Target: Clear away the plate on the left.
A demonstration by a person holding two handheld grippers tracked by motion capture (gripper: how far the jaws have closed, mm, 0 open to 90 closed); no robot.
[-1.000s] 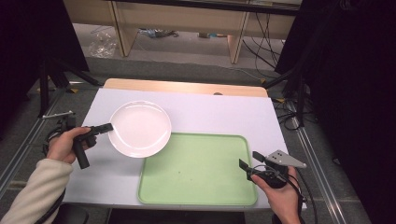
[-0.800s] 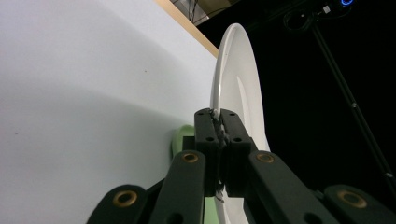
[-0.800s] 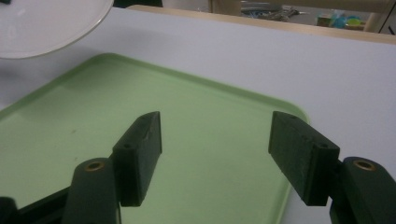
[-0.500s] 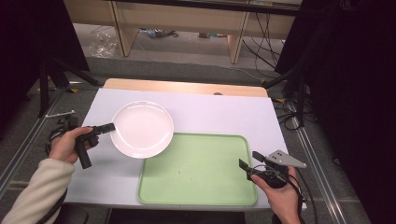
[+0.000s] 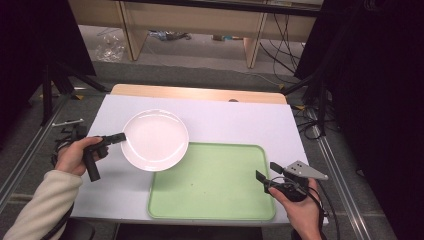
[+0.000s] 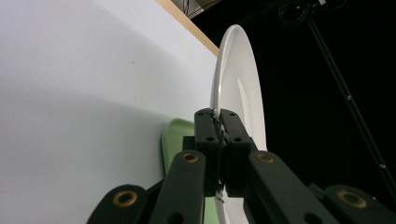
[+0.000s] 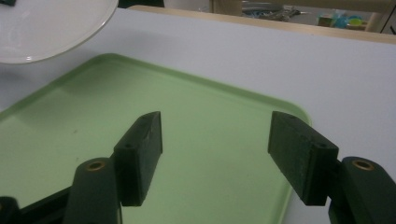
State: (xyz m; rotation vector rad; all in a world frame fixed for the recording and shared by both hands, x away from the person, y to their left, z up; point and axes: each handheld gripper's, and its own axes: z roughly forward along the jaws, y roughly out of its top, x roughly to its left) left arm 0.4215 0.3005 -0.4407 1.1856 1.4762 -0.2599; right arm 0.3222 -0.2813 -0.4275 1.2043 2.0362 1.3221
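Note:
A white round plate (image 5: 155,140) hangs level just above the white table, and its right rim overlaps the far left corner of a green tray (image 5: 212,182). My left gripper (image 5: 120,136) is shut on the plate's left rim. In the left gripper view the jaws pinch the plate (image 6: 238,70) edge-on at the left gripper (image 6: 218,116), with the tray (image 6: 175,135) beyond. My right gripper (image 5: 265,172) stands open over the tray's front right corner. In the right gripper view nothing lies between the jaws of the right gripper (image 7: 215,140), the tray (image 7: 201,116) lies below them, and the plate (image 7: 42,28) is at the top left.
The white table top (image 5: 235,120) ends in a wooden strip (image 5: 200,93) at the far side. Cables (image 5: 65,132) lie off the table's left edge. Dark stands and cables (image 5: 310,105) flank the right side.

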